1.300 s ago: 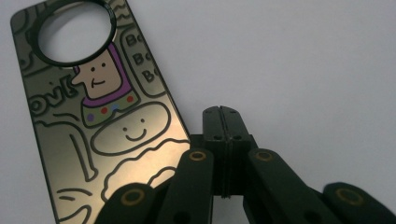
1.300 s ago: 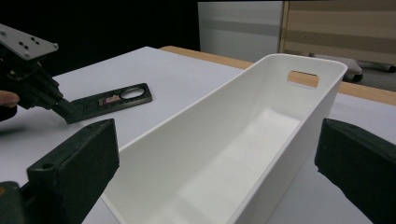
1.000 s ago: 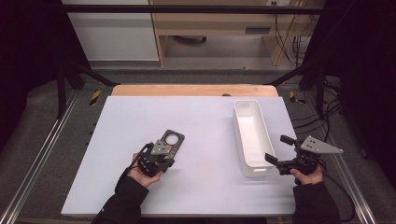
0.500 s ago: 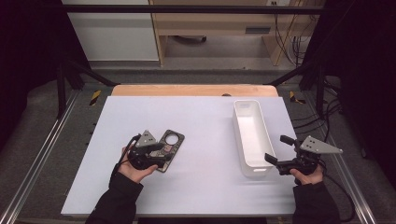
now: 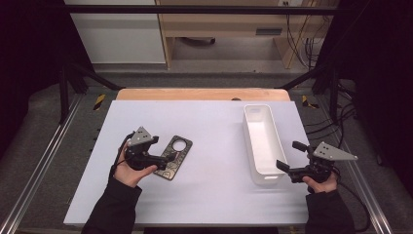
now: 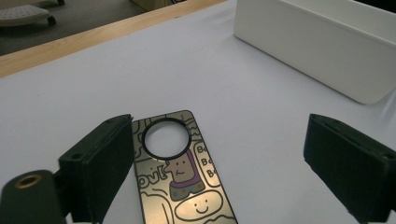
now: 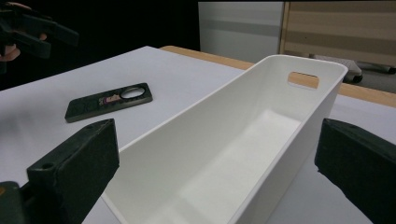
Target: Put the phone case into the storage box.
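Note:
A dark phone case (image 5: 174,155) printed with cartoon figures and a round camera hole lies flat on the white table (image 5: 209,195). My left gripper (image 5: 164,159) hovers just above its near end. Its jaws have just been opening and stand wide, and nothing is pinched between them. From the left gripper view the case (image 6: 180,172) lies below the left gripper (image 6: 224,175), beside the left jaw. My right gripper (image 5: 290,156) is open at the near end of a long white bin (image 5: 249,141). That empty bin (image 7: 196,135) sits between the jaws of the right gripper (image 7: 210,177).
The bin's side wall (image 6: 317,51) stands to the far right of the case. A wooden strip (image 5: 195,94) edges the table's far side, and metal rails run along both sides. The case (image 7: 108,101) and the left gripper (image 7: 28,32) appear off to the left in the right gripper view.
The left gripper, earlier closed over the case's near end, has opened, risen and drawn back to the left. The case stays flat on the table. The right gripper has not moved.

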A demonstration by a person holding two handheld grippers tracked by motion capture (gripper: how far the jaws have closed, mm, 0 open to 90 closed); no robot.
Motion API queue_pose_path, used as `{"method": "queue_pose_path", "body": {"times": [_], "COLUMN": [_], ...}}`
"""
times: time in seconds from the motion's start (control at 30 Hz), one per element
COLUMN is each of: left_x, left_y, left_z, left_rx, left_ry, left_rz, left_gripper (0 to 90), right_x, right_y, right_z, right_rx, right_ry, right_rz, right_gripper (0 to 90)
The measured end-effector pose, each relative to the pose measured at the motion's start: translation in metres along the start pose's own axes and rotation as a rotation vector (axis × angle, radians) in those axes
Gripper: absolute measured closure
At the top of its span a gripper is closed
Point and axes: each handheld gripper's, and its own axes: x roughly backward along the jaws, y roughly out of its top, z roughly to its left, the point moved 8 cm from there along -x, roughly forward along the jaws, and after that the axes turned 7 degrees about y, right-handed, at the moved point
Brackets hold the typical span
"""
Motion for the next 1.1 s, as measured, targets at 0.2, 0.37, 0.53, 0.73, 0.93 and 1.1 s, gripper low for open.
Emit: {"method": "queue_pose_path", "body": {"times": [0.2,0.37,0.53,0.73,0.93,1.1], "left_x": [-0.003,-0.010,-0.017,-0.027,-0.035,-0.044], "left_y": [0.004,0.005,0.001,-0.005,-0.009,-0.012], "left_z": [0.003,0.008,0.014,0.021,0.022,0.022], "left_rx": [0.002,0.007,0.013,0.002,0.010,0.016], "left_ry": [0.007,0.017,0.044,0.086,0.078,0.077], "left_rz": [-0.001,0.024,0.058,0.097,0.135,0.173], "left_gripper": [2.8,1.4,0.6,0.4,0.1,0.0], "right_x": [0.000,0.000,0.000,0.000,0.000,-0.001], "right_y": [0.000,0.001,0.001,0.000,0.000,0.000], "right_z": [0.000,0.000,0.001,0.000,0.001,0.000], "right_rx": [0.001,0.003,0.006,0.004,0.003,0.005], "right_ry": [0.000,0.000,0.002,0.002,0.002,0.003], "right_rz": [0.000,0.000,0.000,0.003,0.003,0.003], "right_gripper": [0.5,0.5,0.5,0.5,0.5,0.5]}}
